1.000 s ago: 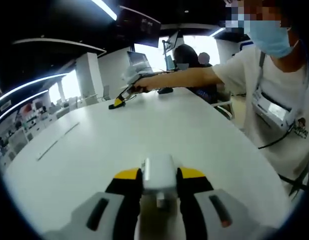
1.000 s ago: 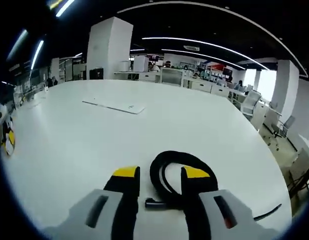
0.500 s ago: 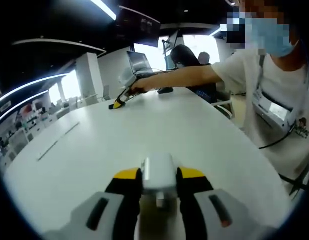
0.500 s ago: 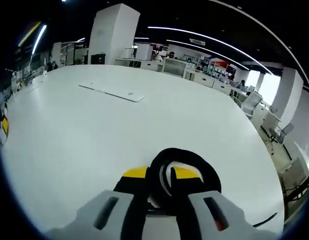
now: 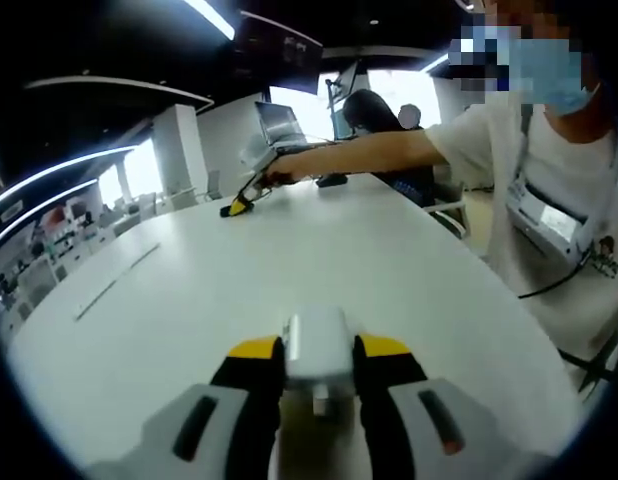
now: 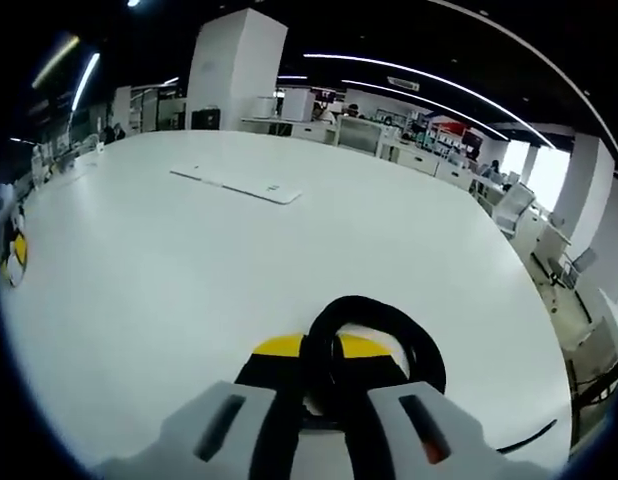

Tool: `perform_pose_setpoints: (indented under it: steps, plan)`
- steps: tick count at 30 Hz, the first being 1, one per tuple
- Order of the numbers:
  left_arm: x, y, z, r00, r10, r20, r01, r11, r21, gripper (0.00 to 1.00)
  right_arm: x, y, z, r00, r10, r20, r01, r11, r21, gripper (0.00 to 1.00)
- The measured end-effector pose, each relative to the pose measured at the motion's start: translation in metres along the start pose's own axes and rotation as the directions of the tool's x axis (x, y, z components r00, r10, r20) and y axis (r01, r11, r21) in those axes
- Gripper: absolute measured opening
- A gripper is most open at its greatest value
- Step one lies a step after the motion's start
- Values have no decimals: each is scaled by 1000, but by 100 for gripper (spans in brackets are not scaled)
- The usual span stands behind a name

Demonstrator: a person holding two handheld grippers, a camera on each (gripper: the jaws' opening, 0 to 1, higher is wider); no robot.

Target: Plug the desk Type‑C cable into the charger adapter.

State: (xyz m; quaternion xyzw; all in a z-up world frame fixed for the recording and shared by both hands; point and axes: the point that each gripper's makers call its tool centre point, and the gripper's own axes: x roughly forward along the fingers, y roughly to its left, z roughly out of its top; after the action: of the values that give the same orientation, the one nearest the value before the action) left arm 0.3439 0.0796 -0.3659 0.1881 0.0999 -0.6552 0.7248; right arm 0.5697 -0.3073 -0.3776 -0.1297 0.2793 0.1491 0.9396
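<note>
Black cable (image 6: 374,330) now pinched between right jaws.

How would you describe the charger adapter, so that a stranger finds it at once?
Start at the big white table. At its near edge, the left gripper is shut on a small white block, the charger adapter. It is boxy and plain, between yellow-tipped black jaws.

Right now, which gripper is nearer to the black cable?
Right. The right gripper is shut on the black cable; the left gripper, holding the white charger adapter, is across the table.
</note>
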Motion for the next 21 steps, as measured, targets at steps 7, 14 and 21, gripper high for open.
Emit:
perform_pose_setpoints:
  steps: [7,14,21]
  plan:
    - [-1,0,0,1000,0,1,0,1000,-1,28,-7,7,-4,1000,16,-13,-17,1000,-24,9]
    - [-1,0,0,1000,0,0,0,1000,1,28,-12,8,-7,999,28,-20,-29,999,-42,8]
    - [-1,0,0,1000,1,-1,-1,1000,5,28,-22,17,-13,999,36,-37,-39,996,-78,8]
